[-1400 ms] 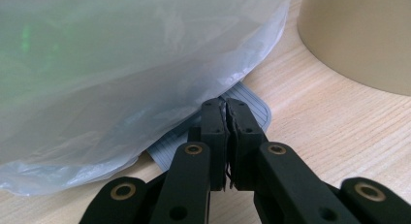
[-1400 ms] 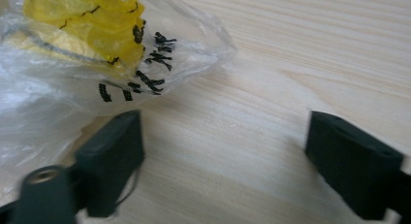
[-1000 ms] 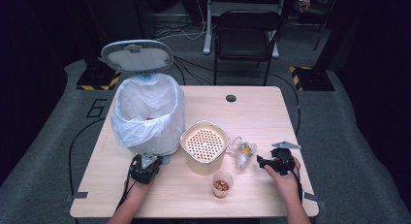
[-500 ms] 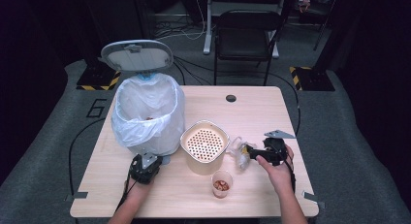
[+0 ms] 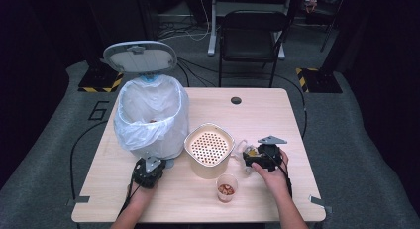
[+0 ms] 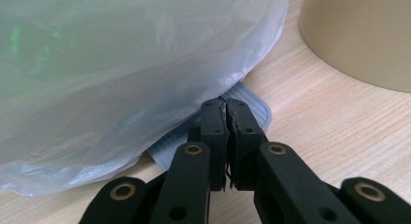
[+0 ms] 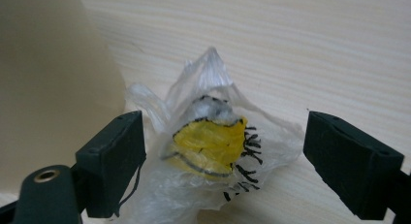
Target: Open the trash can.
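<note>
Right claw (image 7: 223, 161): jaws just spread wide around the crumpled wrapper (image 7: 213, 141), not gripping.
Left claw (image 6: 226, 136): pinched together by bin pedal (image 6: 252, 105).
Meaning: pickup likely imminent.

A light wooden table (image 5: 277, 115) carries a lined bin (image 5: 151, 122); right of the bin stand a beige pot (image 5: 208, 149), a small cup (image 5: 226, 187) and a crumpled wrapper (image 5: 243, 152).

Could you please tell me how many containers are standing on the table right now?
3: the lined bin at the table's left, the beige perforated-lid pot in the middle, and the small snack cup near the front edge. Others may be hidden behind the bin.
</note>
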Demonstrator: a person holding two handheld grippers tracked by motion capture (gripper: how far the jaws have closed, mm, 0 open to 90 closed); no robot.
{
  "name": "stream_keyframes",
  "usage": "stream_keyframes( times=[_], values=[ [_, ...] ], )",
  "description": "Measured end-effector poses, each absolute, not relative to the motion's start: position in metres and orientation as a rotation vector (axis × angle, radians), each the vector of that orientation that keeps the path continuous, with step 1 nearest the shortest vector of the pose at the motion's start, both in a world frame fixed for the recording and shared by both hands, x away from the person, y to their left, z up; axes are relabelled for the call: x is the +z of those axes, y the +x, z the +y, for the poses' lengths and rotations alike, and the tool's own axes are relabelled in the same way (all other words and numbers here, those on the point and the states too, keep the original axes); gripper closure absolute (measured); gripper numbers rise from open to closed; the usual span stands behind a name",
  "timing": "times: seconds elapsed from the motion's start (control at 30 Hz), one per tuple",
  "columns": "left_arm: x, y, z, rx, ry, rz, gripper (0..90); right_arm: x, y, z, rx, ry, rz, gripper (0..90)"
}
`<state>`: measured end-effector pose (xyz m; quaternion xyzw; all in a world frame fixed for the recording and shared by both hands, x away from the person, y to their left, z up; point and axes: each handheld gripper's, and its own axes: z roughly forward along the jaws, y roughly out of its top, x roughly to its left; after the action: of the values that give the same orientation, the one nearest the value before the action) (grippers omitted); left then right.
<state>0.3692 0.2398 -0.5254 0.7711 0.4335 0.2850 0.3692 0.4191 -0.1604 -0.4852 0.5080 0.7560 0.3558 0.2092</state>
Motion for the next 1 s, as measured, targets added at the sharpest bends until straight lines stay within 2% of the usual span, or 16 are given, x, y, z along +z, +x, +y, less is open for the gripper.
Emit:
stream_keyframes(
  times=[0.13,0.4,0.47,0.53,0.57,0.6,0.67,0.7,0.73,0.9,1.0],
  values=[
    [-0.525,0.369,0.24,0.728,2.002,1.108,86.6,-0.495,0.422,-0.16,0.968,1.437,2.131,16.3],
    [-0.525,0.368,0.239,0.726,2.001,1.111,86.5,-0.508,0.423,-0.15,0.9,1.398,2.205,27.7],
    [-0.525,0.368,0.239,0.726,2.001,1.111,86.5,-0.51,0.423,-0.148,0.885,1.381,2.211,35.2],
    [-0.525,0.368,0.239,0.726,2.001,1.111,86.5,-0.509,0.422,-0.148,0.876,1.375,2.222,37.0],
    [-0.525,0.368,0.239,0.727,2.001,1.112,86.5,-0.51,0.422,-0.149,0.883,1.385,2.22,42.6],
    [-0.525,0.368,0.239,0.727,2.001,1.112,86.5,-0.51,0.422,-0.149,0.883,1.385,2.22,42.6],
    [-0.525,0.368,0.239,0.728,2.002,1.11,86.5,-0.51,0.423,-0.152,0.907,1.377,2.239,51.0],
    [-0.525,0.368,0.239,0.728,2.002,1.11,86.5,-0.51,0.423,-0.152,0.907,1.377,2.239,51.0],
    [-0.525,0.368,0.239,0.728,1.997,1.11,86.5,-0.509,0.422,-0.152,0.905,1.372,2.243,56.6],
    [-0.525,0.368,0.239,0.729,1.999,1.109,86.5,-0.507,0.421,-0.152,0.905,1.363,2.244,62.2],
    [-0.525,0.368,0.239,0.736,1.994,1.108,86.5,-0.506,0.421,-0.153,0.922,1.358,2.248,62.6]
  ],
)
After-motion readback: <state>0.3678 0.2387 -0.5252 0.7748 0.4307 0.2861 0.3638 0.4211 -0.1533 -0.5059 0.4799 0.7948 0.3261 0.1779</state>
